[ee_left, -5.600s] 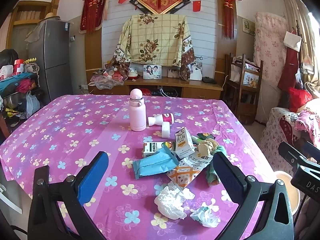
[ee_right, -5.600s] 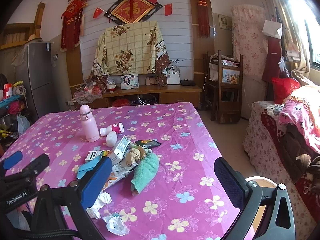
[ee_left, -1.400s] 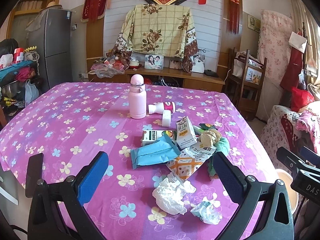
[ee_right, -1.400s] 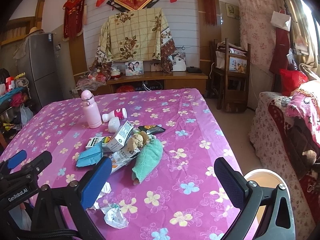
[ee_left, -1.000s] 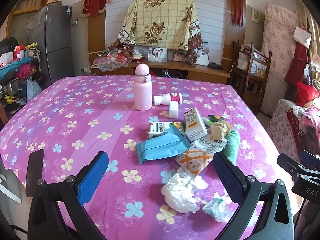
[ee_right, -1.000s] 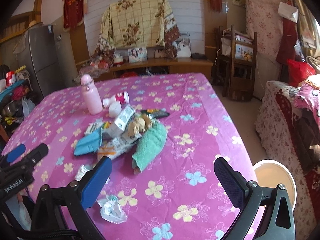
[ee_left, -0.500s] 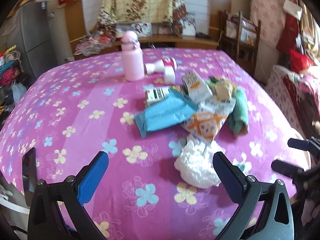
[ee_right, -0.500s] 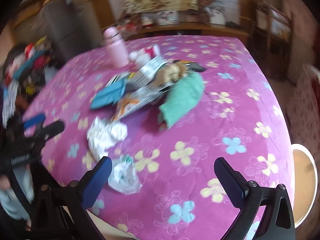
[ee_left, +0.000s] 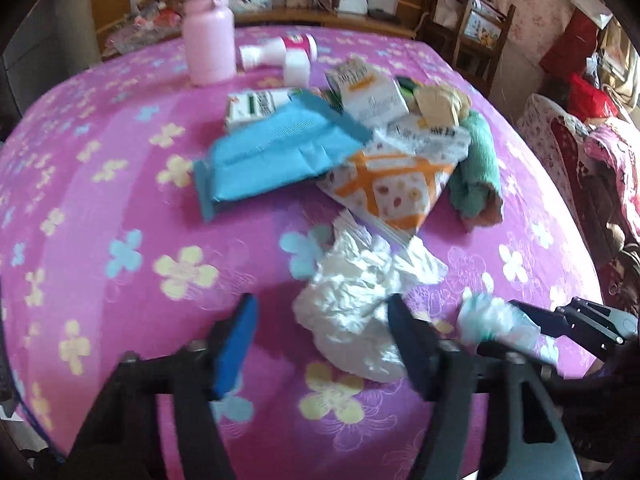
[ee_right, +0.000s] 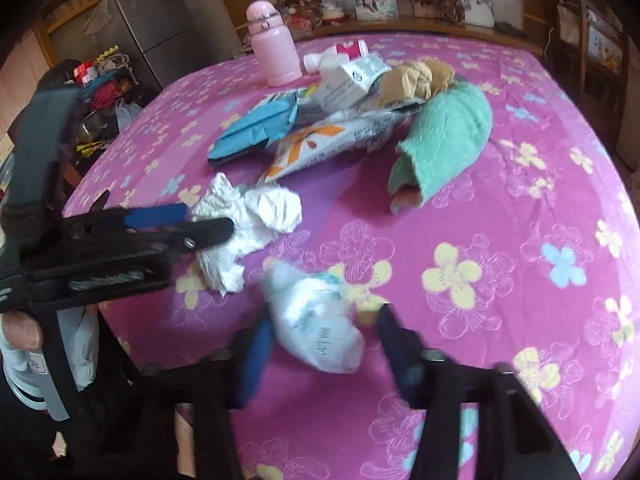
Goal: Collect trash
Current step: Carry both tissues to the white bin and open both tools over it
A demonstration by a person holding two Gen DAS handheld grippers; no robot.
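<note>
Left gripper (ee_left: 320,336) has just been closing around the white crumpled tissue (ee_left: 360,304), jaws half spread, not yet pinching it. Right gripper (ee_right: 320,344), also just closing, brackets the small crumpled wrapper (ee_right: 316,332) near the table's (ee_right: 520,160) front edge; I cannot tell contact. Both tilt steeply down.

Both wrist cameras tilt steeply down, close over the near edge of the tabletop (ee_left: 100,208). The left view looks out between its own fingers toward the far wall. The right view sits further right, angled a little leftward, and catches the left hand-held gripper (ee_right: 200,222) at its left. They share the white tissue wad (ee_left: 360,300), the pink bottle (ee_right: 274,50) and the litter pile.
</note>
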